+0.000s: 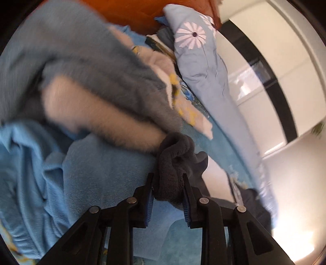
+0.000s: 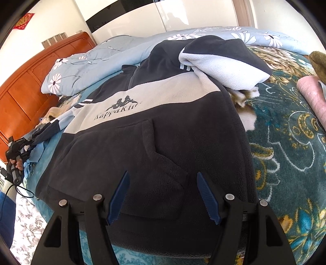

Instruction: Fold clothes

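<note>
Left wrist: tool [image 1: 168, 195] (clamped) on sleeve cuff [image 1: 175, 159]

A thick fleece pullover [image 2: 154, 130], matt and nubbly, in charcoal with a pale grey chest band, lies across a plush, short-piled teal blanket [image 2: 285, 146] patterned in gold. The far quilt [image 2: 114, 51] is smooth, faintly creased blue cotton printed with daisies; the headboard [image 2: 26, 81] on the left is glossy orange-brown varnished wood. Both claws, left [image 1: 168, 192] and right [image 2: 163, 195], are matt black plastic with ribbed blue pads [image 2: 119, 198] and dull metal rivets [image 2: 97, 197]. The wardrobe panels [image 2: 126, 18] shine.
</note>
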Motion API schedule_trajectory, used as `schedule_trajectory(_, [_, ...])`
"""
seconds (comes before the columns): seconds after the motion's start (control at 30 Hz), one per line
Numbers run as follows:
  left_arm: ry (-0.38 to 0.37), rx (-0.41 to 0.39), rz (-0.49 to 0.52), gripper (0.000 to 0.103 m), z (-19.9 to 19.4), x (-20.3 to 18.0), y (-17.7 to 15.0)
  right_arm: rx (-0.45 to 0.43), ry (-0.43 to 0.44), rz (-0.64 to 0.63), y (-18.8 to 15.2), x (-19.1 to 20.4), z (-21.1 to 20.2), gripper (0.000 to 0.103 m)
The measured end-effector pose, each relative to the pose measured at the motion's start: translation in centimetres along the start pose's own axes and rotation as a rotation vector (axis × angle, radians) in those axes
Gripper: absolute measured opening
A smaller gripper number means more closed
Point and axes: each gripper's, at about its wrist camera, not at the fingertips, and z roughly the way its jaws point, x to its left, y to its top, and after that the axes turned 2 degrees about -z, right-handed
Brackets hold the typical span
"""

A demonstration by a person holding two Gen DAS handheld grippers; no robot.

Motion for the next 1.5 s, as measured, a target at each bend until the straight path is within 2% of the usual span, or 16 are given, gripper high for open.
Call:
schedule_trajectory(0.17, [0.202,-0.137,0.100,0.040,-4.0,-3.0,0.5,0.017,0.004,-0.014,0.2,0.0,-0.1,0.070])
schedule_trajectory(0.27, [0.337,-0.206,0.205,0.051,-6.5,-6.0,-1.5,0.029,0.021,-0.018,1.0,-0.5,-1.0,0.070])
schedule_trajectory(0.33, [0.254,-0.144,0.320,0.064,-6.1,-9.1,-4.2,0.011,0.002,-0.023,2.0,-1.1,-1.9,0.070])
schedule_trajectory(0.43, [0.090,0.010,0.447,0.064,-3.6,-14.0,-10.3,-0.048,-0.051,-0.007,4.9,-3.1,-3.4,0.070])
schedule_trajectory(0.6, [-0.151,0.163,0.476,0.065,1.5,-20.4,-19.4,-0.205,-0.082,0.080,12.1,-7.5,-5.9,0.070])
schedule_trajectory(0.7, [-0.159,0.236,0.498,0.065,5.8,-23.0,-24.3,-0.218,-0.086,0.100,17.1,-9.8,-4.8,0.070])
schedule_trajectory(0.8, [-0.129,0.299,0.523,0.065,9.1,-23.9,-27.4,-0.161,-0.121,0.153,20.7,-11.9,-1.6,0.070])
schedule_trajectory(0.9, [-0.098,0.230,0.584,0.065,9.1,-23.8,-29.6,-0.078,-0.137,0.179,22.8,-13.6,2.5,0.069])
schedule_trajectory(1.03, [-0.104,0.169,0.627,0.066,8.9,-23.8,-30.7,0.022,-0.237,0.166,23.1,-15.0,6.9,0.067])
schedule_trajectory(1.07, [-0.105,0.161,0.631,0.067,8.9,-23.8,-30.9,0.049,-0.252,0.171,23.1,-15.4,7.9,0.064])
schedule_trajectory(1.13, [-0.111,0.152,0.636,0.071,9.1,-23.8,-31.1,0.073,-0.245,0.194,22.8,-15.7,8.7,0.027])
schedule_trajectory(1.2, [-0.127,0.158,0.638,0.076,9.1,-23.8,-31.1,0.076,-0.236,0.216,22.9,-15.8,8.7,0.008])
schedule_trajectory(1.27, [-0.144,0.163,0.640,0.078,9.1,-23.7,-31.0,0.036,-0.201,0.233,23.9,-15.3,7.1,0.007])
schedule_trajectory(1.33, [-0.158,0.167,0.634,0.079,9.0,-23.5,-30.9,-0.073,-0.146,0.234,25.5,-14.5,3.7,0.007])
schedule_trajectory(1.43, [-0.185,0.170,0.613,0.080,8.9,-23.2,-30.7,-0.370,0.011,0.238,26.5,-14.2,-4.1,0.007])
schedule_trajectory(1.5, [-0.205,0.171,0.596,0.080,8.9,-23.0,-30.6,-0.541,0.084,0.218,24.8,-14.6,-8.2,0.007])
